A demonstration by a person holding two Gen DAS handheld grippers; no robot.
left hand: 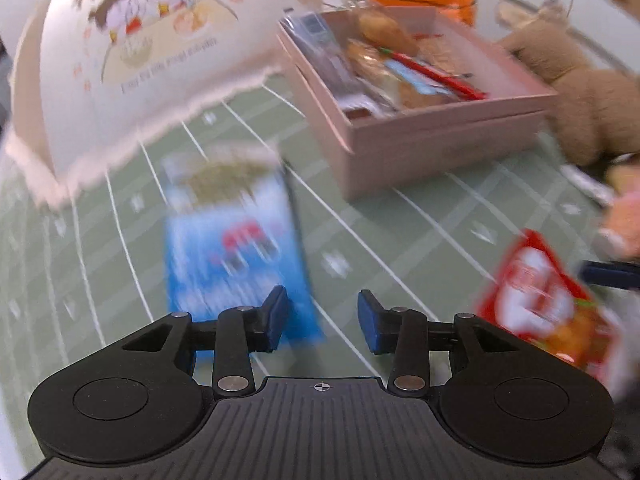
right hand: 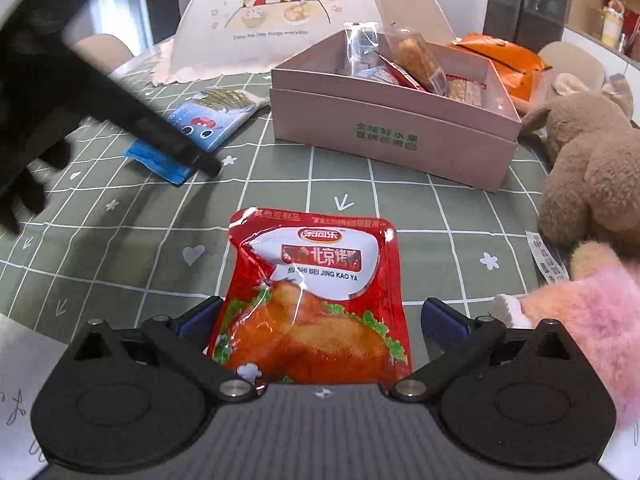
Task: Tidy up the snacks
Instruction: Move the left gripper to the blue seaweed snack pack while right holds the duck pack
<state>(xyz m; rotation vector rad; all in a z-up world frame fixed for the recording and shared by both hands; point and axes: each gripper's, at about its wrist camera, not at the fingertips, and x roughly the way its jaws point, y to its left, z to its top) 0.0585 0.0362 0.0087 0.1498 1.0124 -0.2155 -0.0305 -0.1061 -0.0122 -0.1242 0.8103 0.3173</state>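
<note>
Spread wide, the right gripper [right hand: 320, 322] straddles the near end of the red snack pouch [right hand: 312, 296], which lies flat on the green checked tablecloth [right hand: 120, 248], the pads not pressing it. It would do well to close low across the pouch. Left of it, the left gripper [left hand: 323, 316] hangs part-open and empty just short of the blue snack packet [left hand: 232, 240]; both belong in the pink box [right hand: 392, 136] beyond.

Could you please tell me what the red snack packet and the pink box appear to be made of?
The red snack packet looks like glossy plastic or foil film: it creases and throws bright glare. The pink box looks like matte cardboard: flat stiff walls, crisp edges, no shine.
</note>
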